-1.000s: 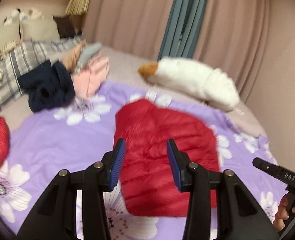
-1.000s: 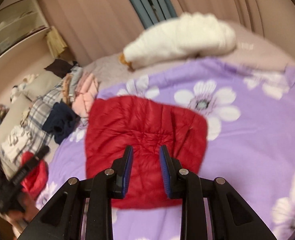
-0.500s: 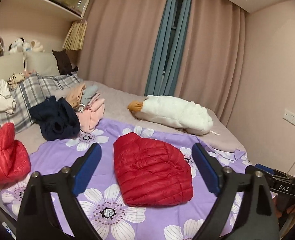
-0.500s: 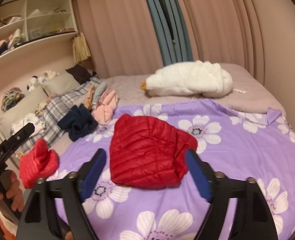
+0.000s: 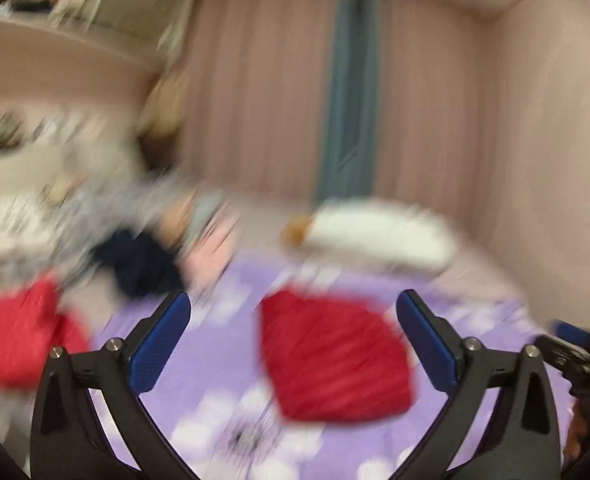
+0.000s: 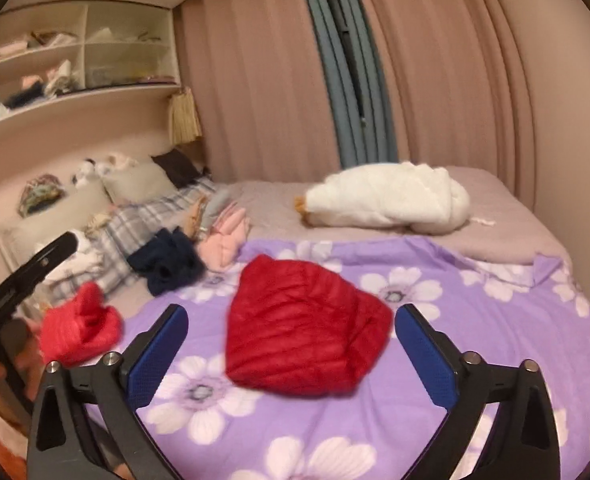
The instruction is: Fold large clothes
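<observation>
A folded red puffer jacket (image 5: 335,356) (image 6: 299,328) lies flat on the purple flowered bedspread (image 5: 215,344) (image 6: 475,340). My left gripper (image 5: 293,296) hangs above and short of it, its jaws opening wide with nothing between them; this view is motion-blurred. My right gripper (image 6: 291,310) is likewise back from the jacket, jaws opening and empty. A second red garment (image 5: 15,340) (image 6: 79,328) lies bunched at the bed's left edge. One finger (image 6: 51,254) of the left gripper shows at the far left of the right wrist view, with a hand below it.
A white goose plush (image 6: 387,200) lies across the far side of the bed. A navy garment (image 6: 167,264), pink clothes (image 6: 223,240) and a plaid pillow (image 6: 143,216) crowd the left. Shelves (image 6: 75,60) and curtains (image 6: 435,80) stand behind.
Both grippers drew back and up from the red jacket and their jaws went from nearly shut to wide apart. The jacket stays on the bedspread. The left view has become blurred.
</observation>
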`<move>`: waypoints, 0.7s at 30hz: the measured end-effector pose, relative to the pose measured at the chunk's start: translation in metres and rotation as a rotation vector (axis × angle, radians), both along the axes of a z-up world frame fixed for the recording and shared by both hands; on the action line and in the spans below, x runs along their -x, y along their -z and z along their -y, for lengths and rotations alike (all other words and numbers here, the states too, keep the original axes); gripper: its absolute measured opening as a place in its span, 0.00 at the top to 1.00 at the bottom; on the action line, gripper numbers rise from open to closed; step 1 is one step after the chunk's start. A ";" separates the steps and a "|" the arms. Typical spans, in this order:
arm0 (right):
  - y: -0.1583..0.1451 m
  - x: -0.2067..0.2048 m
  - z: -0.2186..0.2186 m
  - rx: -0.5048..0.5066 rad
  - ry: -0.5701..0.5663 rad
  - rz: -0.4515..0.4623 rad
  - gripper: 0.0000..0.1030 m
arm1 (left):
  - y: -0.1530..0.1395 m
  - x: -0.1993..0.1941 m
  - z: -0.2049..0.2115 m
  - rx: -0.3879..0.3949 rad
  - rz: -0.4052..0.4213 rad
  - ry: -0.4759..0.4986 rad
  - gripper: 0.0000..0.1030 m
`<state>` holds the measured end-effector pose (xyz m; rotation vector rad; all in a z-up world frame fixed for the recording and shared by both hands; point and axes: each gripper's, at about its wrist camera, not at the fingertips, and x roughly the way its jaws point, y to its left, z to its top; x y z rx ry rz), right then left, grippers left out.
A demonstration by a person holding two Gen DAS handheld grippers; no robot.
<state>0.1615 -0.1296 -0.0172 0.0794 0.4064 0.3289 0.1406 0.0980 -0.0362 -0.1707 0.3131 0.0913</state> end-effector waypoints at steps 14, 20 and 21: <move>0.012 -0.007 0.013 -0.081 0.065 -0.066 0.01 | 0.004 0.018 0.000 0.029 0.094 0.085 0.00; 0.010 -0.002 0.015 -0.080 0.045 -0.066 0.01 | 0.006 0.017 0.003 0.047 0.063 0.106 0.00; 0.009 -0.002 0.015 -0.079 0.043 -0.063 0.01 | 0.005 0.017 0.003 0.051 0.062 0.104 0.00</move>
